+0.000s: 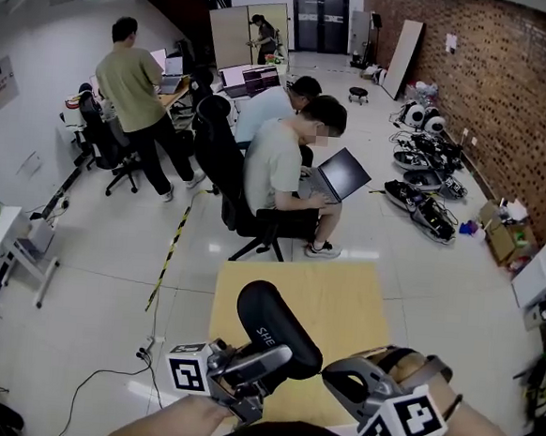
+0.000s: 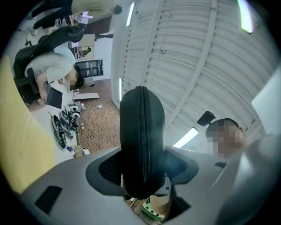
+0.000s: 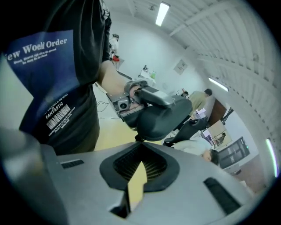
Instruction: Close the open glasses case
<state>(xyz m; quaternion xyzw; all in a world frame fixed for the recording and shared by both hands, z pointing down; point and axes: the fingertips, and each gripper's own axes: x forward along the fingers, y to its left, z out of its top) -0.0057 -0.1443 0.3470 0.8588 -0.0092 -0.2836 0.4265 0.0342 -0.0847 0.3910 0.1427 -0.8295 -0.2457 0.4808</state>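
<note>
The left gripper (image 1: 260, 360) is clamped at a middling width on one end of the black zip-up glasses case (image 1: 278, 328), lifting it above the near edge of the pale wooden table (image 1: 342, 302). In the left gripper view the case stands upright between the jaws with its zipper seam facing the camera. Its two halves seem to meet, though the zip itself is hard to read. Just right of the case, the right gripper (image 3: 139, 168) has its jaws pressed together with nothing between them.
</note>
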